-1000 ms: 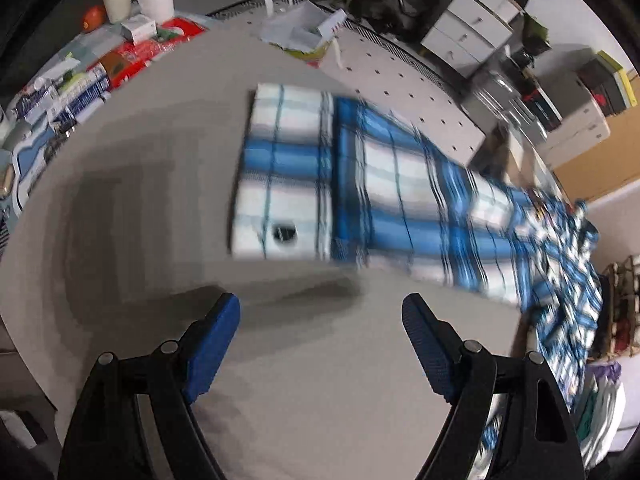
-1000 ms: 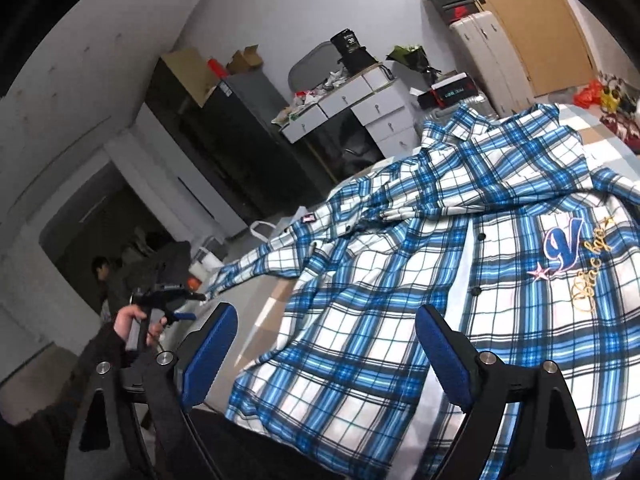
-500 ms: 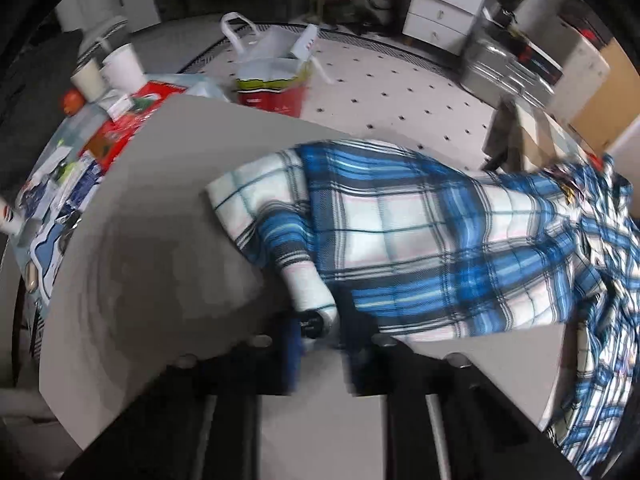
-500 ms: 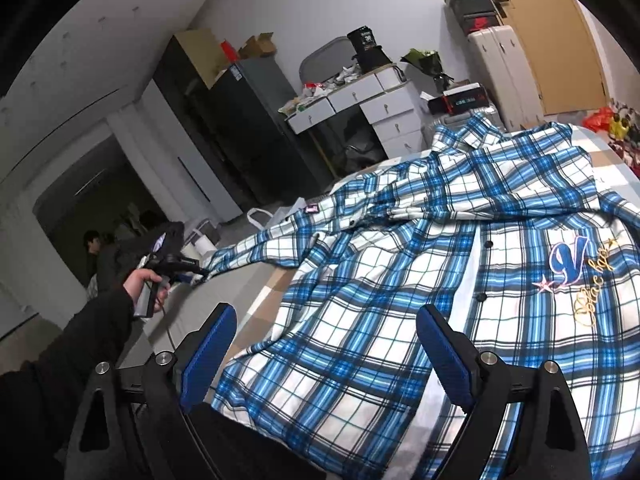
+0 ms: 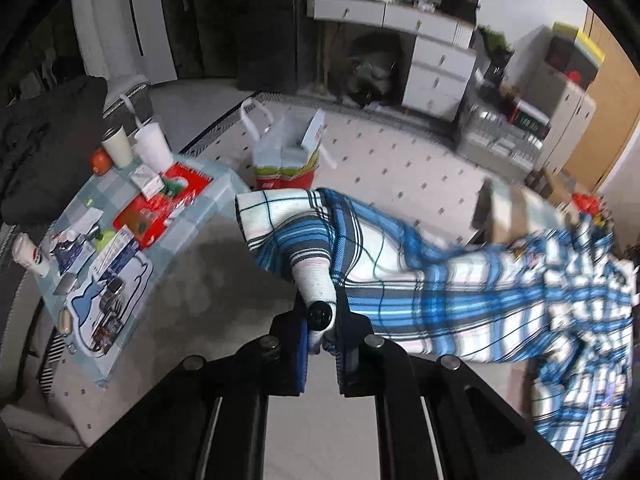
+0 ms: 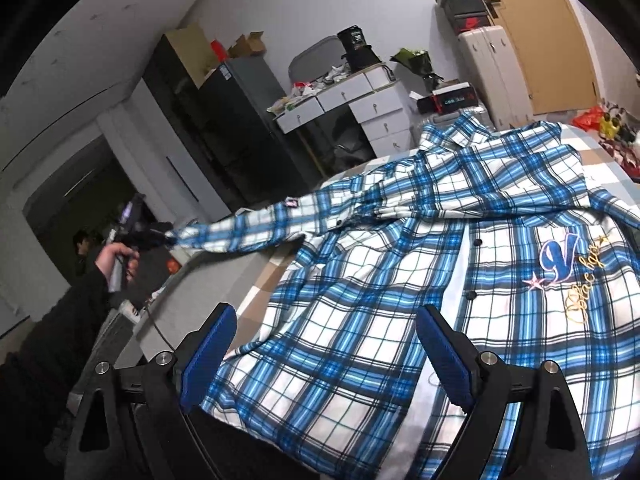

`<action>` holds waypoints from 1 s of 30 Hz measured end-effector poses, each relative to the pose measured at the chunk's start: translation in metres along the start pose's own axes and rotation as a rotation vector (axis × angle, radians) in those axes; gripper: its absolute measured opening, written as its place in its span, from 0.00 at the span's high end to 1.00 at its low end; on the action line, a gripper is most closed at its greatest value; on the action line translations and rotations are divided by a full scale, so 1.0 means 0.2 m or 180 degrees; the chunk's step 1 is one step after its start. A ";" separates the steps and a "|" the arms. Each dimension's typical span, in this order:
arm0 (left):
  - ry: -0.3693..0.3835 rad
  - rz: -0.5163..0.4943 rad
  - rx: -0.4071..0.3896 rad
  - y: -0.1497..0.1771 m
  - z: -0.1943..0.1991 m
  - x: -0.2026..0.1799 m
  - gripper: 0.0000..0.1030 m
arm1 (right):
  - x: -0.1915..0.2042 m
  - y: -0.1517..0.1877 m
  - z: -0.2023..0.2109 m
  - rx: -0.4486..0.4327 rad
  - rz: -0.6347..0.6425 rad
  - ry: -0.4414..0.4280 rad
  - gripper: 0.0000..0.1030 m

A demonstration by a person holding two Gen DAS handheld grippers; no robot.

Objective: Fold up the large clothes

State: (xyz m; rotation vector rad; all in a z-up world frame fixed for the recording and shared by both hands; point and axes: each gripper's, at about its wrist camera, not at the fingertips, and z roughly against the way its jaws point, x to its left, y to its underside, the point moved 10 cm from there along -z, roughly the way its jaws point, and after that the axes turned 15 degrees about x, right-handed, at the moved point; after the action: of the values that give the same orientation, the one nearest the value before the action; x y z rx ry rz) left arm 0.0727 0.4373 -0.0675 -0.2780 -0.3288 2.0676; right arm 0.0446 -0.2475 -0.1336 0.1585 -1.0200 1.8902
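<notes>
While the blue-and-white plaid button shirt (image 6: 460, 280) sprawls over the grey table (image 5: 208, 280), its hem cut off below, the left gripper (image 5: 322, 344) has just clamped the lifted sleeve cuff (image 5: 316, 284); the right gripper (image 6: 324, 360) hovers spread wide, holding nothing.

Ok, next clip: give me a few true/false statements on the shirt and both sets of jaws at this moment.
1. The left gripper has its jaws shut on the sleeve cuff. True.
2. The right gripper grips the shirt hem. False: its jaws stand open, holding nothing.
3. The plaid shirt lies buttoned side up, logo showing. True.
4. The shirt is already folded into a neat square. False: it lies spread out, one sleeve pulled sideways.
</notes>
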 end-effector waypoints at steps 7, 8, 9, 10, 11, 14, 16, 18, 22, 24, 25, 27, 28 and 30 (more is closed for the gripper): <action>0.0063 0.0087 -0.0091 -0.08 0.04 -0.03 0.94 | -0.03 -0.01 0.01 -0.0008 -0.0018 0.0004 0.11; 0.0110 0.0091 -0.0119 -0.09 0.07 -0.06 0.94 | -0.03 -0.02 0.02 -0.0014 -0.0026 -0.0003 0.11; 0.0165 0.0073 -0.0155 -0.10 0.10 -0.10 0.94 | -0.03 -0.02 0.02 -0.0020 -0.0027 -0.0012 0.11; 0.0239 0.0057 -0.0202 -0.10 0.14 -0.14 0.94 | -0.03 -0.02 0.03 -0.0033 -0.0026 -0.0022 0.11; 0.0316 0.0021 -0.0244 -0.11 0.18 -0.19 0.94 | -0.03 -0.03 0.03 -0.0046 -0.0026 -0.0028 0.11; 0.0566 -0.0219 -0.0437 -0.11 0.36 -0.42 0.95 | -0.04 -0.04 0.06 -0.0093 -0.0058 -0.0087 0.11; 0.0782 -0.0343 -0.0494 -0.10 0.46 -0.58 0.95 | -0.05 -0.04 0.08 -0.0144 -0.0096 -0.0108 0.11; 0.1131 -0.0452 -0.0496 -0.07 0.58 -0.81 0.95 | -0.07 -0.05 0.11 -0.0227 -0.0146 -0.0062 0.11; 0.1674 -0.1026 -0.0501 0.05 0.80 -1.51 0.95 | -0.13 -0.06 0.17 -0.0361 -0.0346 -0.0156 0.10; 0.1810 -0.1327 -0.0366 0.12 0.82 -1.88 0.95 | -0.17 -0.06 0.18 -0.0393 -0.0446 -0.0180 0.10; 0.1814 -0.1468 -0.0339 0.16 0.80 -2.07 0.95 | -0.19 -0.06 0.20 -0.0412 -0.0516 -0.0202 0.10; 0.1769 -0.1750 -0.0198 0.25 0.70 -2.49 0.95 | -0.26 -0.06 0.24 -0.0515 -0.0690 -0.0161 0.11; 0.1805 -0.1848 -0.0056 0.31 0.63 -2.68 0.95 | -0.33 -0.05 0.30 -0.0677 -0.0838 -0.0013 0.11; 0.1799 -0.2086 0.0175 0.44 0.44 -2.99 0.95 | -0.45 -0.03 0.44 -0.1019 -0.1113 0.0284 0.09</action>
State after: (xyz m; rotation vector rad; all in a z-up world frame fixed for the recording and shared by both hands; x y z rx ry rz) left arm 0.2654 -0.1354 0.0216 -0.6128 -0.0040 1.2838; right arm 0.0727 -0.3702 -0.1184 0.0594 -1.1375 1.3897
